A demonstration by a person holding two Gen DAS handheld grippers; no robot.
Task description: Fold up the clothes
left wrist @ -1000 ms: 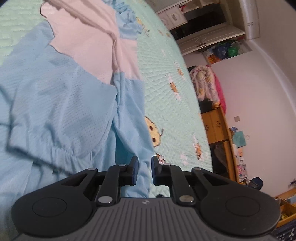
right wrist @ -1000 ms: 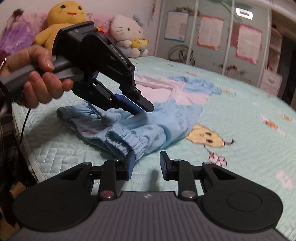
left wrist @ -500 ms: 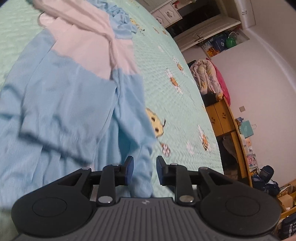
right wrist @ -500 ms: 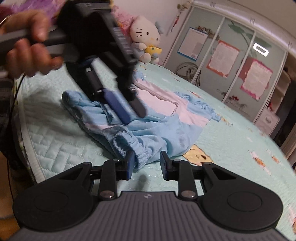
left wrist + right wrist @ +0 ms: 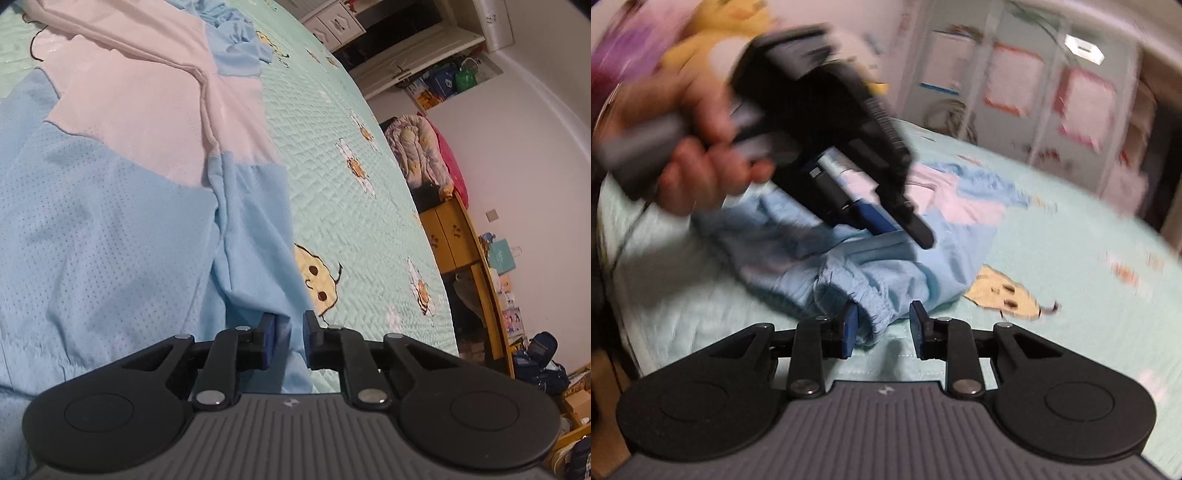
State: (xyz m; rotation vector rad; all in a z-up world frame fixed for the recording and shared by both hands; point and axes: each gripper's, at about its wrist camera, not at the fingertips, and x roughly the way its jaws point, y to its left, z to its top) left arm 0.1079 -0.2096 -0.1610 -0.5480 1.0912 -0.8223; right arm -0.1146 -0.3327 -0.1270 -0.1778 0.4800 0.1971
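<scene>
Closest in the right wrist view, the right gripper has its jaws spread, with the gathered elastic cuff of a blue and pink garment lying just ahead of them and slightly toward the left finger; some of the cuff seems to sit in the gap, though nothing is pinched. In the left wrist view the left gripper is also spread, its jaws straddling a blue fold of the same garment, cloth between the pads but not clamped. The garment lies on a pale green quilted bed, its long axis running away from both grippers, blue cloth near and pink panels farther, ending in a ruffled blue edge. By my judgement the right gripper is nearer the cuff and the left nearer the side fold, so any grasp turns on closing straight ahead. Farther back the right wrist view is badly blurred: the hand holding the left gripper is smeared, and its fingertips hide the cloth beneath.
</scene>
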